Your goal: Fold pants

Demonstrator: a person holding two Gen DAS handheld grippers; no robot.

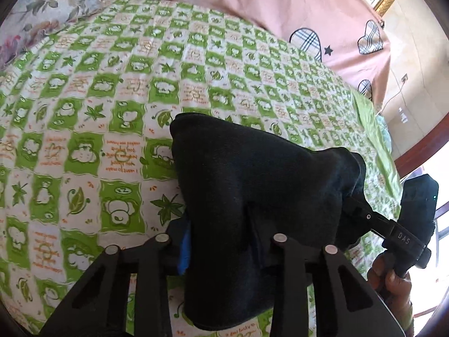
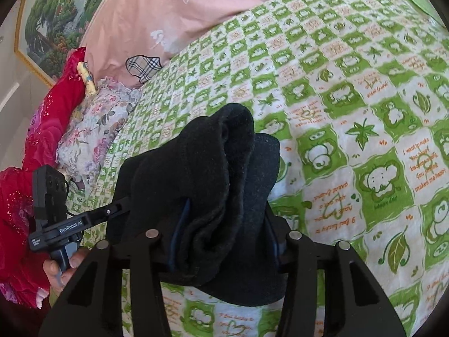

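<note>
Over the bed: black pants bunched and lifted clear of the green checked sheet, strung between two grippers.
Left gripper: clenched on a thick wad of pants; blue pad showing at the left finger, cloth draping over and hanging below the fingers.
Right gripper: clenched on another wad of the same pants; several layers stacked between the fingers, edges rolled.
Cross-view: right gripper visible at the far edge of the left view, biting the cloth's far end; likewise the left gripper in the right view, with a hand on its handle.
Surroundings: pink quilt and floral pillow at the head of the bed, red cloth beside; well apart from the pants.
Step in hand (judgement): carrying the gathered pants to open sheet for laying out or closing a fold; which fold stage, cannot tell, cloth too bunched.
Doing it well: both grips kept firm until cloth meets the bed; grippers drawn apart enough to take out slack, no more; both ends lowered level so layers land stacked, not twisted.
Placement: open middle of the sheet, away from quilt and pillow.
Risk: thick, soft knit likely to slip or sag between grips; uneven lowering likely to leave a skewed edge.
Release: only once cloth lies flat.
</note>
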